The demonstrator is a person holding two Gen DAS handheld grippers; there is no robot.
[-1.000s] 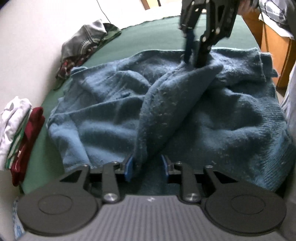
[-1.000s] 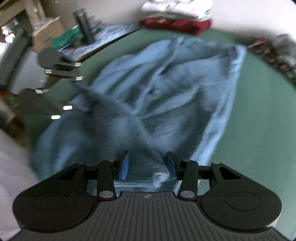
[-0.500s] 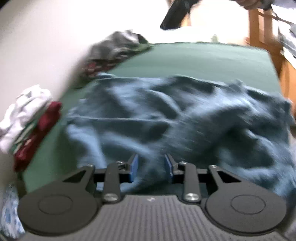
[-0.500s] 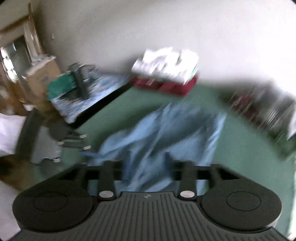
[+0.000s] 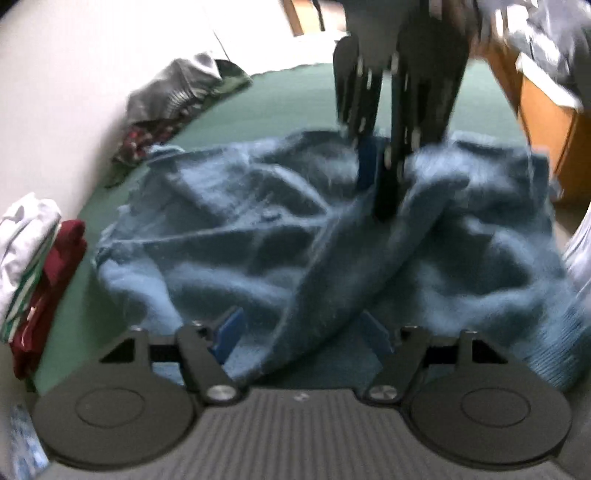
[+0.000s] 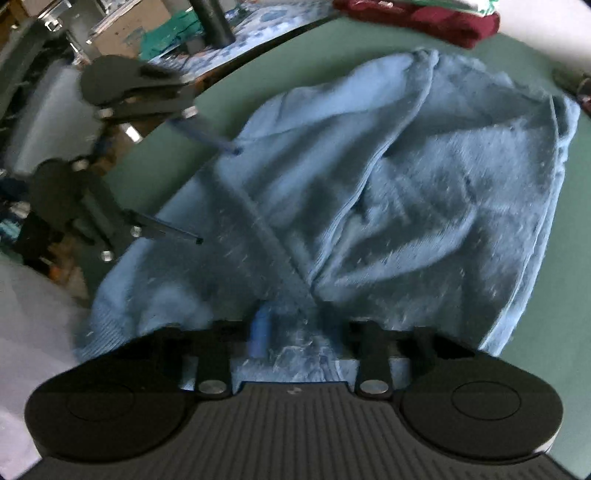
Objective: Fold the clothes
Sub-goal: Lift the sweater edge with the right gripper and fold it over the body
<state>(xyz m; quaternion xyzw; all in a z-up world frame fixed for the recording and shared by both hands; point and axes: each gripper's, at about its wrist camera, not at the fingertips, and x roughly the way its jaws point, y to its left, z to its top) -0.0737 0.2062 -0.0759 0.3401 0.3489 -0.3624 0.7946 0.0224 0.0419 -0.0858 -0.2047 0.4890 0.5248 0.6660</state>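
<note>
A crumpled blue sweater [image 5: 258,236] lies spread on the green table [image 5: 280,96]. At the bottom of the left wrist view, my left gripper [image 5: 303,328] has its jaws opening wide. A long fold of the sweater runs between its blue pads [image 5: 229,332], and they do not press on it. My right gripper [image 5: 376,184] points down into the far side of the sweater, its jaws closing on a raised fold. In the right wrist view, bunched sweater [image 6: 406,206] fills the right gripper [image 6: 295,332], and the left gripper [image 6: 218,195] stands open at the left.
A folded stack of white and maroon clothes [image 5: 33,266] sits at the table's left edge. A loose pile of grey and patterned clothes [image 5: 173,107] lies at the far left by the wall. Wooden furniture [image 5: 546,122] stands to the right, and boxes and clutter [image 6: 129,22] lie beyond the table.
My left jaws have spread wide around the fold they held narrowly before. My right gripper lifted off the sweater, then came back down onto its far fold.
</note>
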